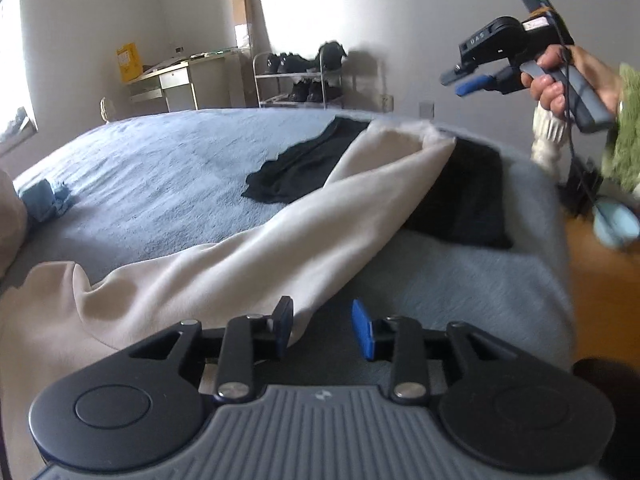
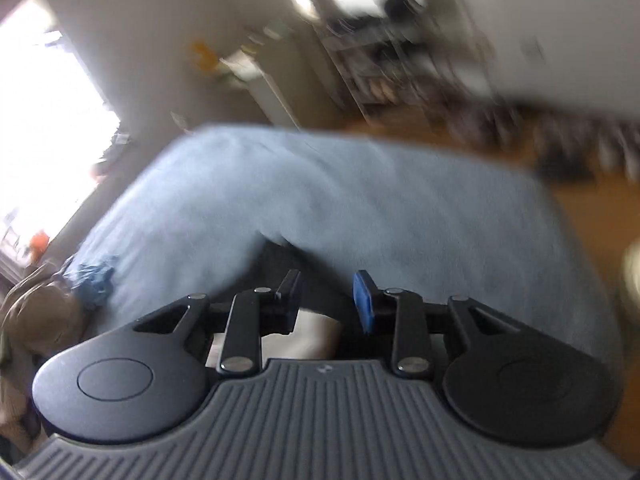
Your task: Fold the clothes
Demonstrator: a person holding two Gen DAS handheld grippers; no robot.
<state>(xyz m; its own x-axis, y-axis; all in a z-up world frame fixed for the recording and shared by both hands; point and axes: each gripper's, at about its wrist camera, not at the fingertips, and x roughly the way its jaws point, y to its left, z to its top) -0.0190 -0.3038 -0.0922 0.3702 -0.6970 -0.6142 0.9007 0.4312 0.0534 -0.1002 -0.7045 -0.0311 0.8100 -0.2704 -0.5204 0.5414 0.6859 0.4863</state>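
A long cream garment [image 1: 280,232] lies diagonally across the blue bed cover [image 1: 160,168], over a black garment [image 1: 304,168] at the far edge. My left gripper [image 1: 324,328] is low over the near end of the cream cloth. Its jaws stand apart; the cloth's edge lies beside the left pad [image 1: 286,320] and is not pinched. In the same view my right gripper [image 1: 456,83] is in the air at the upper right, held in a hand [image 1: 560,76], with nothing between its slightly parted fingers. The right wrist view is blurred; there the right gripper [image 2: 326,300] is open above the bed cover [image 2: 360,200].
A small crumpled blue cloth [image 1: 48,200] lies on the bed's left side, next to a beige pillow [image 1: 10,216]. Wooden floor [image 1: 600,280] runs along the bed's right edge. A shoe rack [image 1: 300,76] and a desk [image 1: 176,80] stand against the far wall.
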